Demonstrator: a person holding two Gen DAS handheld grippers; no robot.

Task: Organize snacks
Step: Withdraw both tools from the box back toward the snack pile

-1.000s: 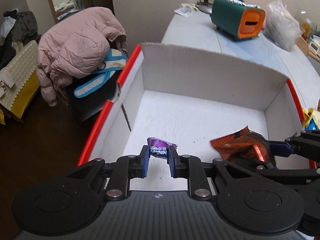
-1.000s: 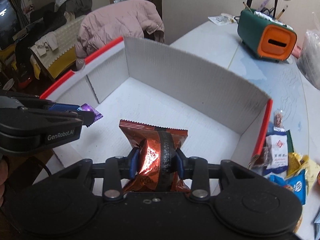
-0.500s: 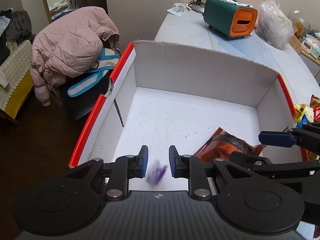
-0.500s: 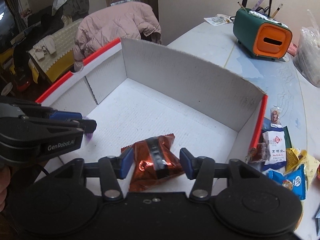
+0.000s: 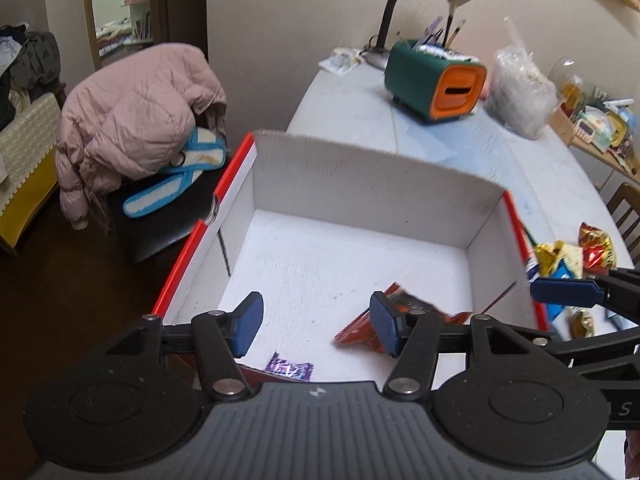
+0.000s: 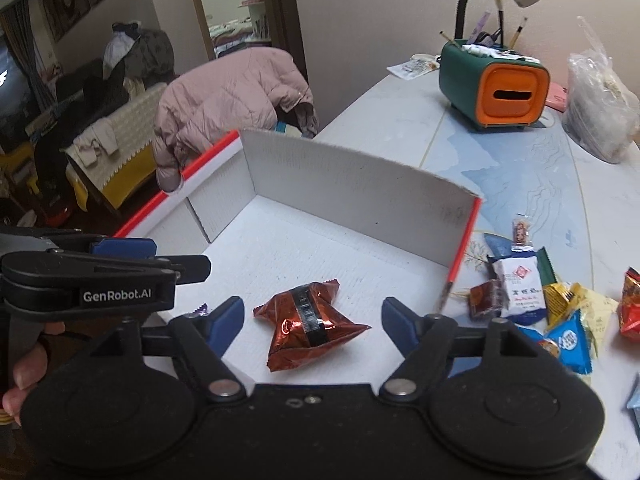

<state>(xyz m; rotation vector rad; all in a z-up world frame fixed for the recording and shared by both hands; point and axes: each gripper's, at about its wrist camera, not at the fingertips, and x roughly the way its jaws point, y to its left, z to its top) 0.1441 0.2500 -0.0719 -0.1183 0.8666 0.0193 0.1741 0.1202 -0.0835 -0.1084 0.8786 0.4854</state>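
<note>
White box (image 5: 360,184) holds 2 snacks — copper packet (image 6: 308,328), purple wrapper (image 5: 290,368).

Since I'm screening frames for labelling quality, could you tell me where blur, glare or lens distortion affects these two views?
Left wrist view: the copper snack packet is smeared by motion blur and the table edge bows from fisheye. Right wrist view: the same packet is sharp, with bright glare spots on its foil; the white box wall curves near the frame edge.

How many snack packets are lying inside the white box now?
2: the copper-red packet near the front middle of the white box, and the small purple packet at the front left. None seems hidden.
</note>
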